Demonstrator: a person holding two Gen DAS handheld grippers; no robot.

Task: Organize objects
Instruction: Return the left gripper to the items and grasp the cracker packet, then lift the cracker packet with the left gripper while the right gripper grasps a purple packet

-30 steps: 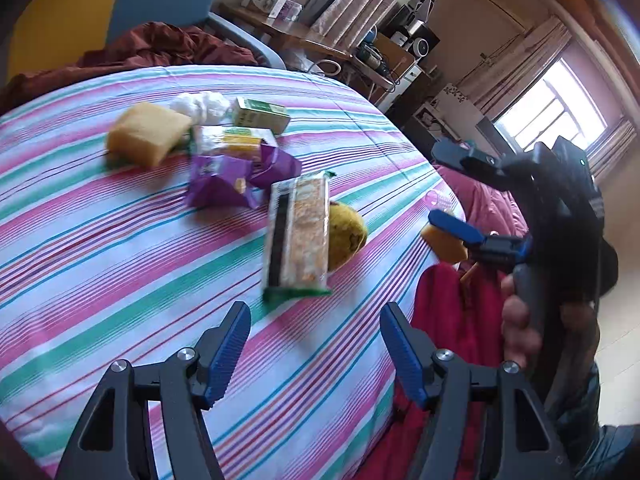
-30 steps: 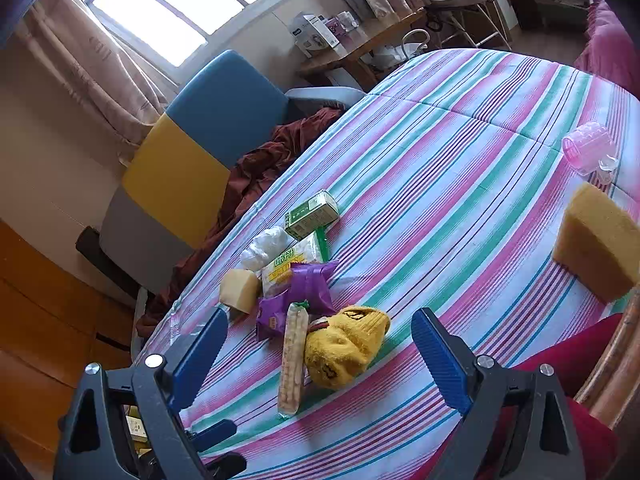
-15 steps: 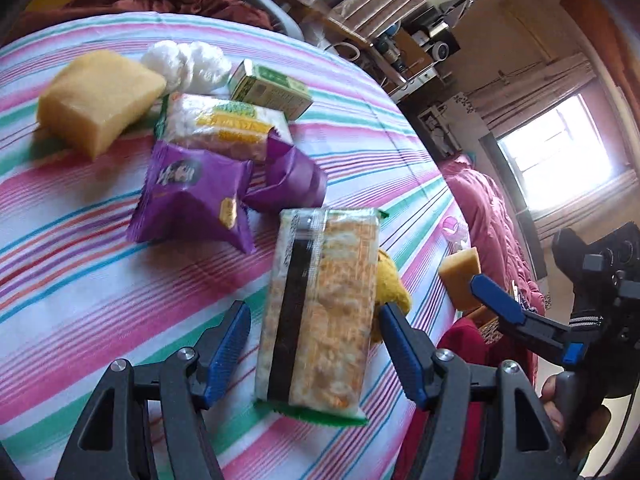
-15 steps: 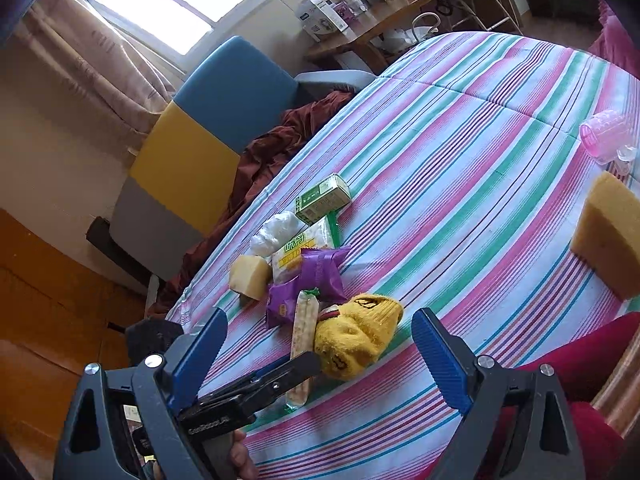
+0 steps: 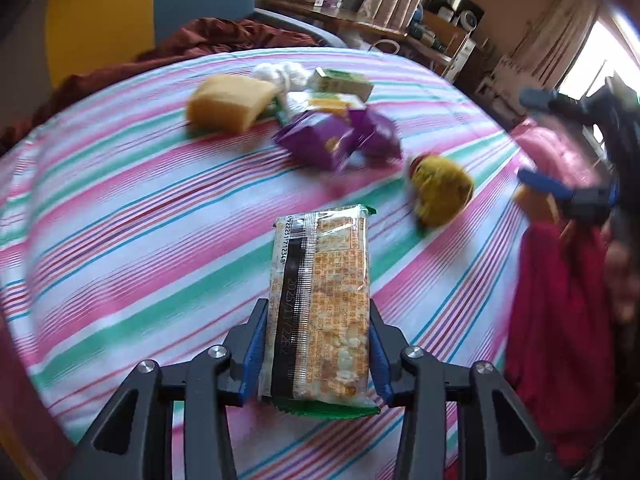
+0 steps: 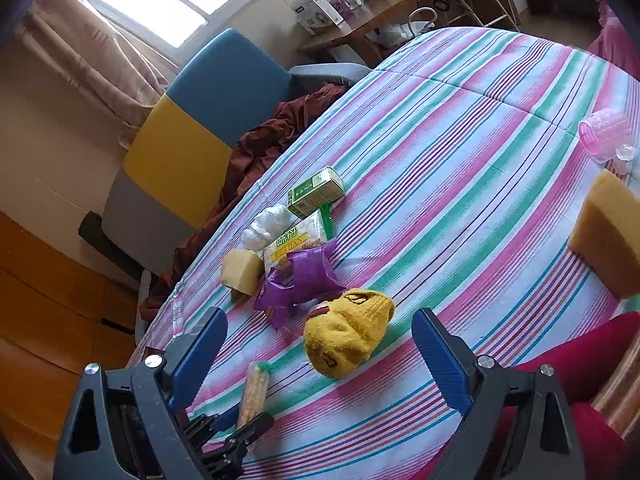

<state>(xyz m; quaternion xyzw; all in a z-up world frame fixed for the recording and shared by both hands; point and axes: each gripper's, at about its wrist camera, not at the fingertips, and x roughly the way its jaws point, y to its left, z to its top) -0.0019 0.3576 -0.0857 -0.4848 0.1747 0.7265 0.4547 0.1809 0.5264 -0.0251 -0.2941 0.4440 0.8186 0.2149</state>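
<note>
My left gripper (image 5: 318,354) is shut on a long cracker packet (image 5: 320,300) and holds it above the striped tablecloth (image 5: 140,240); the packet also shows in the right wrist view (image 6: 254,394). My right gripper (image 6: 320,360) is open and empty, hovering near a yellow knitted sock (image 6: 346,330). Behind the sock lie purple snack bags (image 6: 300,276), a yellow sponge (image 6: 242,270), a white bundle (image 6: 266,226), a rice-cracker pack (image 6: 298,238) and a green box (image 6: 316,192).
A larger yellow sponge (image 6: 608,236) and a pink plastic roller (image 6: 604,136) sit at the right table edge. A blue-and-yellow chair (image 6: 192,128) with brown cloth (image 6: 264,144) stands behind the table. Red fabric (image 5: 560,340) hangs at the near-right edge.
My left gripper closed on the cracker packet and pulled it back from the pile, away from the yellow sock. The right gripper stayed open and nearly still.
</note>
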